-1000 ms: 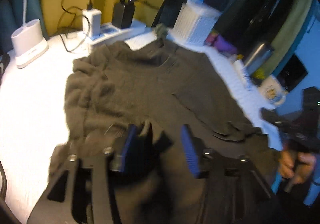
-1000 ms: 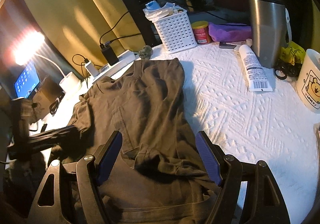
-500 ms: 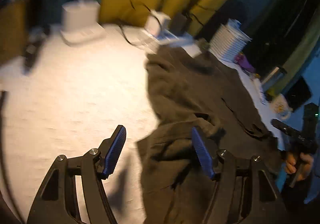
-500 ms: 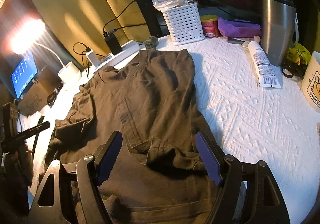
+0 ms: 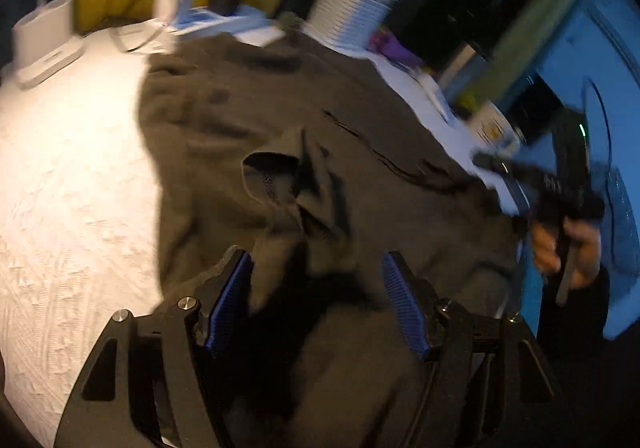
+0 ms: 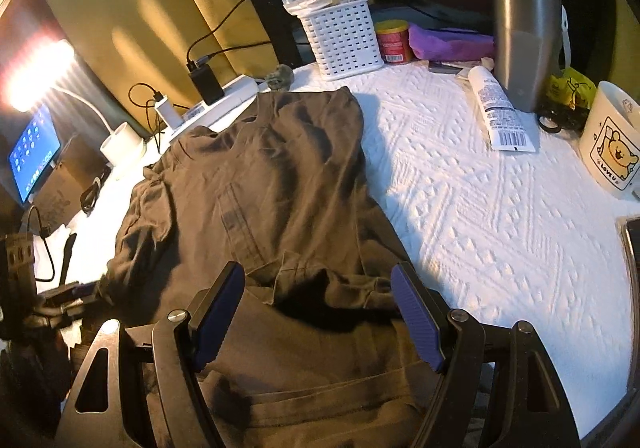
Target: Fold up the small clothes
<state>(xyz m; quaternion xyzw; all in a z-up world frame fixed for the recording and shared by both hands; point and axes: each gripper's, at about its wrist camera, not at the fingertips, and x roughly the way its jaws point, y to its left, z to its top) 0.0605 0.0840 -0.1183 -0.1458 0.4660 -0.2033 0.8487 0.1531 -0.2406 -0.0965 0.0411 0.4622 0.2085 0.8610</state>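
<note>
Spreading surface: white textured counter [image 6: 480, 208], kept bare on the right for folding.
Garment: dark olive-brown cotton shirt [image 6: 272, 184] lies flat on it, hem bunched.
Right tool [image 6: 318, 312]: released, straddling the hem bunch.
Left tool [image 5: 316, 300]: released above a raised fold.

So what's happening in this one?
A person with a claw in each hand is folding a dark shirt spread on a white quilted surface. Both the left claw and right claw hang open over the shirt's near end, gripping nothing. The cloth is rumpled and bunched, with no neat fold visible.
</note>
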